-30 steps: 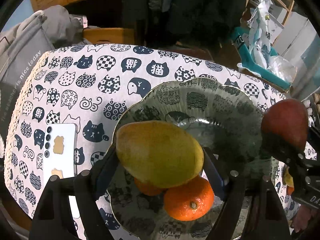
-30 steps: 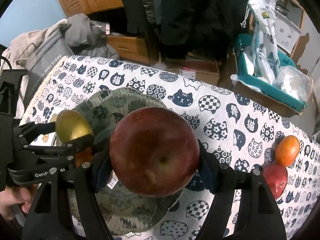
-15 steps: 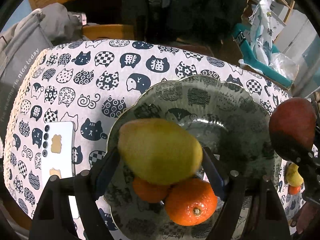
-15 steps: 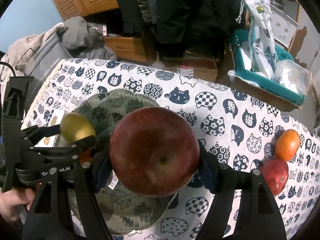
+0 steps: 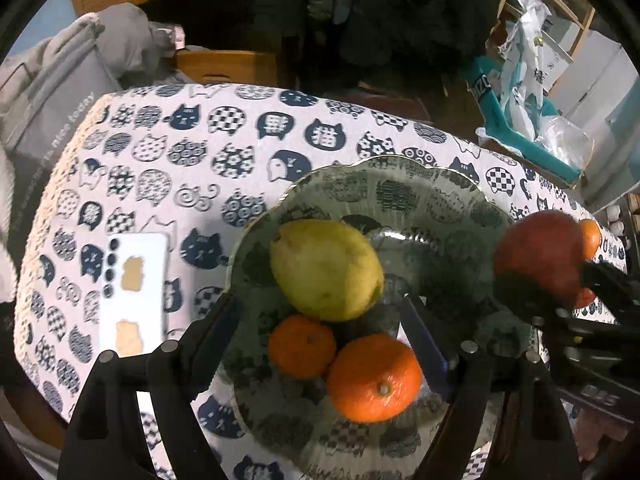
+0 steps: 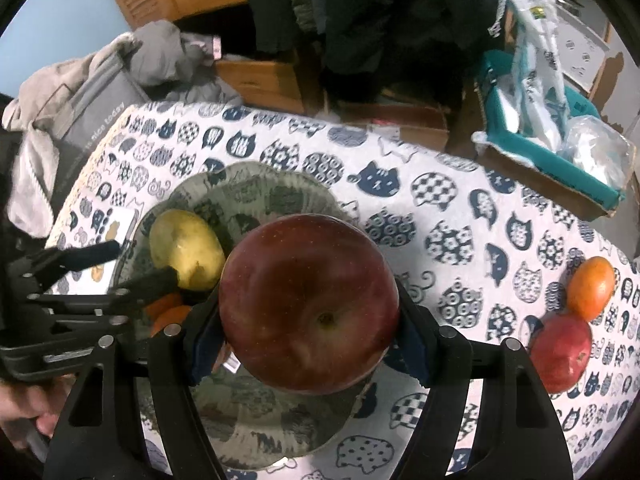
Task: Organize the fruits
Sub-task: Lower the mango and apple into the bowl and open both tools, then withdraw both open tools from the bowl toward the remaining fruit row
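While my left gripper gapes over the pear in the glass bowl, my right gripper pinches a red apple

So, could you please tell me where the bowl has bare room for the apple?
The far half of the bowl, beyond the pear, is bare. The near side is crowded by two oranges. The right claw holds the apple; the left claw is open.
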The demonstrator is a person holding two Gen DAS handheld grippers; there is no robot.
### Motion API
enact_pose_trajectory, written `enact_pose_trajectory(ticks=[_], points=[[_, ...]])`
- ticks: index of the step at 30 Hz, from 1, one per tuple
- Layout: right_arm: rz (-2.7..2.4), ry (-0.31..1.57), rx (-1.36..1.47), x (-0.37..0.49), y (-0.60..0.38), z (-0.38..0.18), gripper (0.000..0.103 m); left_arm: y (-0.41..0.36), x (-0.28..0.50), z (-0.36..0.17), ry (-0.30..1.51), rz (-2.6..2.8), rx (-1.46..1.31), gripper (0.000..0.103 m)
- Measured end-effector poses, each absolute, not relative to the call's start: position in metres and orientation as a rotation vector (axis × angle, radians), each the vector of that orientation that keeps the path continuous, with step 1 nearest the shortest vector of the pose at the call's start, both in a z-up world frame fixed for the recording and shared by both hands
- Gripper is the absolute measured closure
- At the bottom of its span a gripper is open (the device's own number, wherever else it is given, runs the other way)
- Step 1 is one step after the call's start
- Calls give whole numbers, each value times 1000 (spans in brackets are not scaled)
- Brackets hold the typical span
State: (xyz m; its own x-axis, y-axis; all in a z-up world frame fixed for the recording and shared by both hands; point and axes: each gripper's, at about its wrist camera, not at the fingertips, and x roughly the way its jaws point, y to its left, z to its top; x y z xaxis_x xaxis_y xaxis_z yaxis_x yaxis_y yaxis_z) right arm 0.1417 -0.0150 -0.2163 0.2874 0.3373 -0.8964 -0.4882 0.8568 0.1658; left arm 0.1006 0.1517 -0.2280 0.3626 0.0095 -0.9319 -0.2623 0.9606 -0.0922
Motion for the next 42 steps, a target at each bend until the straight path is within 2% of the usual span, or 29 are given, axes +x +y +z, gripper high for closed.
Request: enact_pose_trajectory(ticks=[16, 21, 25, 42], points=[[575, 1266, -259, 135, 28, -260, 28, 183, 64, -215, 1174, 276, -269, 19], [562, 1265, -273, 135, 34, -263, 26, 188, 61, -211, 1169, 283, -289, 19], [562, 1228, -258, 138, 35, -250, 22, 189, 59, -205, 1154, 283, -296, 19], [538, 1048, -181, 129, -4, -158, 22, 159, 41, -152, 1049, 210, -264, 19]])
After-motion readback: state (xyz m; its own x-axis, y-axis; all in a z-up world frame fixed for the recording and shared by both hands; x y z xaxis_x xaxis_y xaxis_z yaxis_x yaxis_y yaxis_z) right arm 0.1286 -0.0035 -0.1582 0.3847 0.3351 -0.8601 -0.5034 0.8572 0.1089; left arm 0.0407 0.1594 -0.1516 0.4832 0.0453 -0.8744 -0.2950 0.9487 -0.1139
